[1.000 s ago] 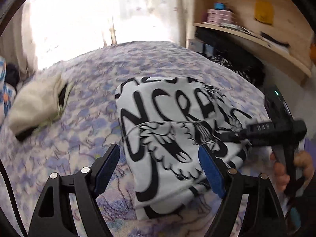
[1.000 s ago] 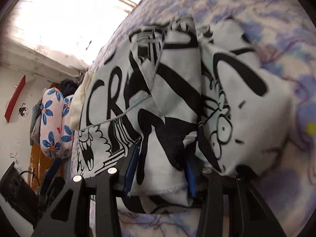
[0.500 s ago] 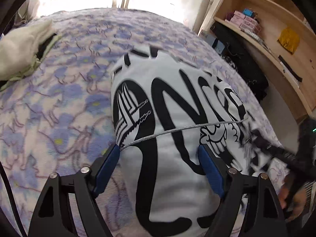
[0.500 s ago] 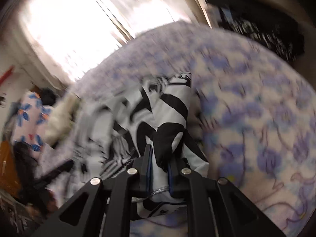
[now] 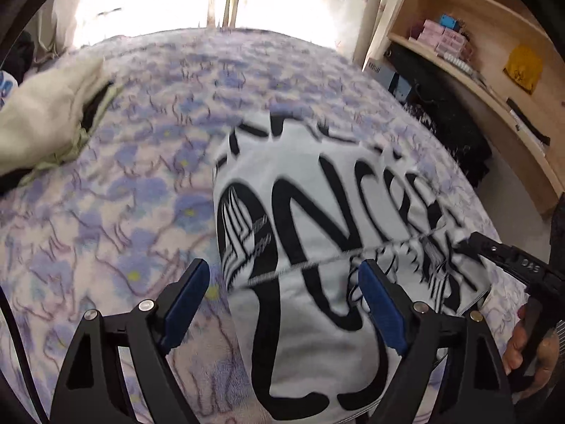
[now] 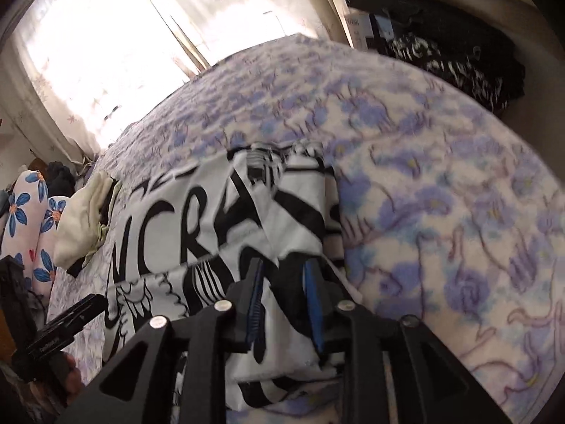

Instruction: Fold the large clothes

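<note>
A white garment with bold black lettering (image 5: 317, 212) lies folded on the purple flowered bed (image 5: 123, 212). My left gripper (image 5: 282, 282) is open and empty, hovering over the garment's near left part. My right gripper (image 6: 282, 293) is shut on a bunched fold of the same garment (image 6: 212, 219) at its right edge. The right gripper also shows in the left wrist view (image 5: 501, 258), at the garment's right side.
A cream garment (image 5: 46, 116) lies at the bed's far left. Flowered pillows (image 6: 28, 219) sit beyond it. A wooden shelf unit (image 5: 494, 53) and dark items (image 6: 452, 60) stand past the bed's right edge. A bright curtained window is behind.
The right gripper closed on the garment's fold and pulled it across to the right. The left gripper moved back slightly and stays open over the garment.
</note>
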`<state>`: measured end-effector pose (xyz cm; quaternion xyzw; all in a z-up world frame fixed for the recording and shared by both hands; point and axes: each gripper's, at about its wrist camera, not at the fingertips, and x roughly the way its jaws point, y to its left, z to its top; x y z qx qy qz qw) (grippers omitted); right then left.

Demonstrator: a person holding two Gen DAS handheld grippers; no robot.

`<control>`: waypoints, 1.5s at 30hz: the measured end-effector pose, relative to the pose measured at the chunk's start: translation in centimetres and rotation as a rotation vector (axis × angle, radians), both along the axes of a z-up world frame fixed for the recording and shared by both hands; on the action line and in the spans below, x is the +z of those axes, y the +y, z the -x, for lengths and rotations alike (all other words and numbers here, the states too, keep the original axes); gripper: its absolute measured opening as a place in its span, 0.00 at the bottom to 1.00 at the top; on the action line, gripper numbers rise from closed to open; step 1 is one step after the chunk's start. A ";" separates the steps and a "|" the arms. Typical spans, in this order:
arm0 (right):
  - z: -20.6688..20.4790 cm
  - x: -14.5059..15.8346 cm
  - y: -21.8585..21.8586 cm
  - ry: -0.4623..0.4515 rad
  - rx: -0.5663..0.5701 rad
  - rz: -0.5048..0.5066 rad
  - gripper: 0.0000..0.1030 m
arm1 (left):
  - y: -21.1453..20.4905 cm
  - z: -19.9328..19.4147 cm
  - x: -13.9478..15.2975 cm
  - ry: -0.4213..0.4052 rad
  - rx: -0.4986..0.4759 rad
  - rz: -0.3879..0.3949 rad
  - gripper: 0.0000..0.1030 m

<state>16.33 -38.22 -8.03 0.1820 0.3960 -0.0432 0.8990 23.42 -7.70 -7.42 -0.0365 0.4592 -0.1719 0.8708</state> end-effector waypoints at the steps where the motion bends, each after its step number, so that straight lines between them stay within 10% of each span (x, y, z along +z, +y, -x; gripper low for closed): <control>1: -0.5 0.4 0.7 -0.018 0.012 0.015 0.32 | 0.1 -0.2 0.6 -0.027 0.007 0.003 0.80; 10: -8.1 0.3 7.5 -0.040 0.195 0.060 0.32 | -2.3 -5.1 -1.3 0.039 0.008 -0.022 0.47; 14: -9.9 -3.6 4.7 0.086 0.052 0.315 0.26 | -2.7 -6.1 -2.7 0.008 0.011 -0.048 0.51; 17: -8.8 -5.4 -1.4 0.102 0.004 0.028 0.05 | -2.7 -6.2 -3.1 0.012 0.007 -0.041 0.54; 24: -5.7 -2.3 -2.7 0.098 0.008 0.062 0.04 | -1.7 -6.4 -2.6 0.067 0.030 -0.022 0.56; 27: -4.6 -0.9 -2.6 0.099 0.017 0.071 0.25 | -1.2 -5.8 -2.1 0.089 0.025 -0.046 0.56; 29: -3.6 0.1 -2.2 0.089 0.029 0.083 0.57 | -0.8 -4.9 -1.4 0.087 0.028 -0.086 0.56; 45: 2.1 3.6 -2.5 0.114 0.123 -0.042 0.67 | 4.5 2.0 1.7 0.147 0.010 -0.112 0.61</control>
